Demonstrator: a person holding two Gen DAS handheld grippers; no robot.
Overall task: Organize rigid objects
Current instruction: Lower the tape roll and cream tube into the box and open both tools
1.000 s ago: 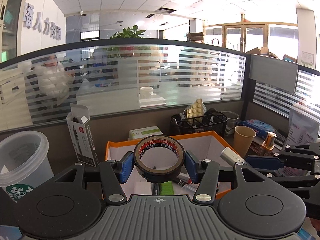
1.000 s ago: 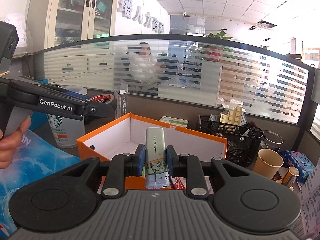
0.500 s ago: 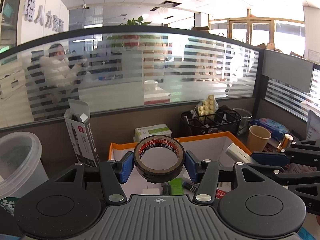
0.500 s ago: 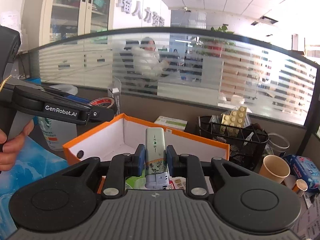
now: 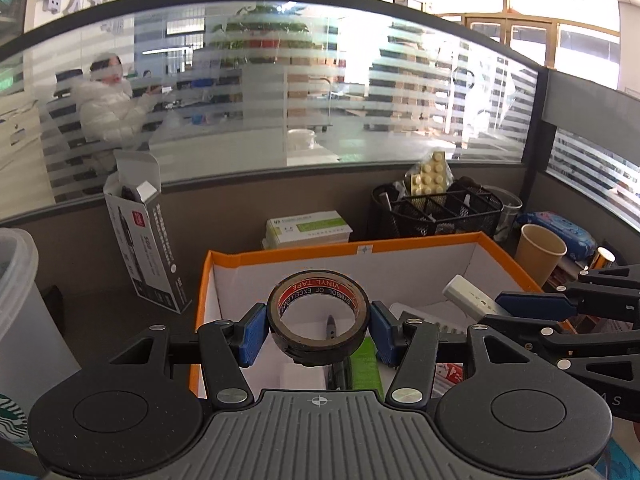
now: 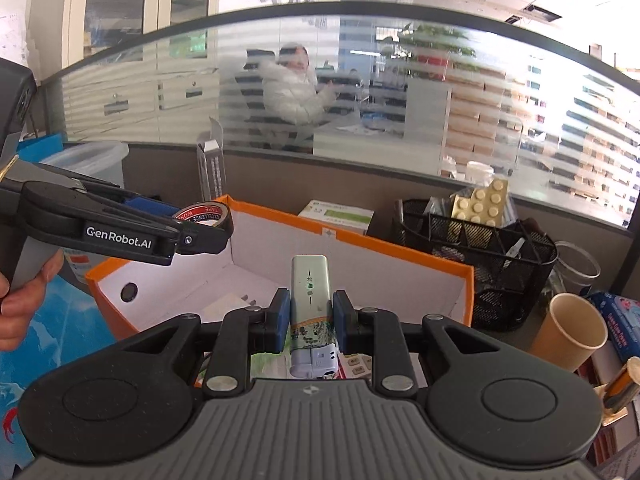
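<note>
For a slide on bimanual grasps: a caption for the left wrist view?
Left gripper holding a roll of vinyl tape above the orange box; right gripper carries a white lighter.

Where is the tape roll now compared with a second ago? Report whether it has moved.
Yes. The tape roll, clamped in the left gripper, has advanced toward and over the orange box, which now looms larger and closer beneath it.

We hold the left gripper (image 5: 318, 330) with its blue pads clamped about halfway apart; the right gripper (image 6: 308, 318) is pinched narrow, fingers pointing forward and slightly down.
</note>
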